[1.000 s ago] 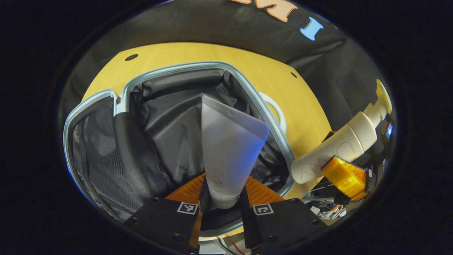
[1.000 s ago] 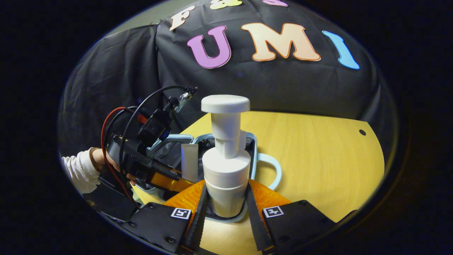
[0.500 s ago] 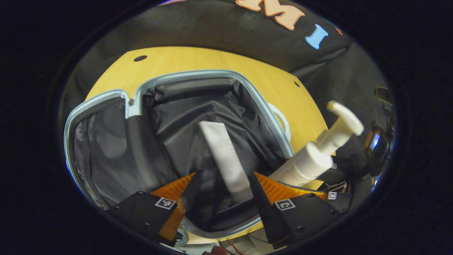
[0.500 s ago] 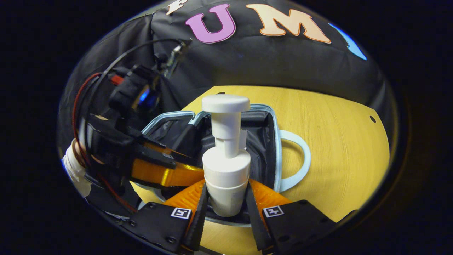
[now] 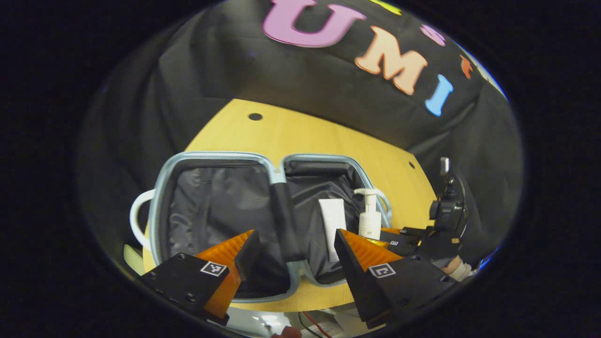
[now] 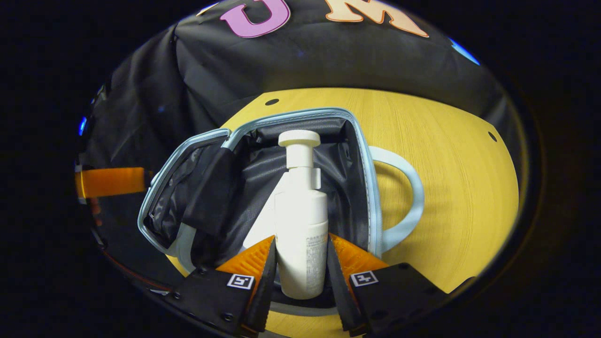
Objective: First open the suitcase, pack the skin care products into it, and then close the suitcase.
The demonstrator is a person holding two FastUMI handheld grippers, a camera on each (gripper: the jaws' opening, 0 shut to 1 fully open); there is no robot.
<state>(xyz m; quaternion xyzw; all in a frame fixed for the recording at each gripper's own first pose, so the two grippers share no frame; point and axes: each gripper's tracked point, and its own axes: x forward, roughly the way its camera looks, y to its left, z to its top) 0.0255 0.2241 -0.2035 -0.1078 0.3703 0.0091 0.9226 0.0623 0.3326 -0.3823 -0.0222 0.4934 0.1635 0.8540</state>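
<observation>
The suitcase lies open on the wooden table, its two black-lined halves rimmed in pale blue. A white tube rests flat in the right half. My left gripper hangs open above the near edge, holding nothing. Beside the tube stands a white pump bottle, gripped low down by my right gripper. In the right gripper view the pump bottle sits between both fingers of the right gripper, its base low inside the suitcase. The tube peeks out behind it.
The yellow wooden table stretches right of the suitcase, with small dark holes near its far edge. A pale blue carry handle sticks out on that side, and another handle on the other half. Black cloth walls stand behind.
My left gripper opened, let the tube drop into the suitcase, and drew back and up. My right gripper carried the pump bottle down into the same half.
</observation>
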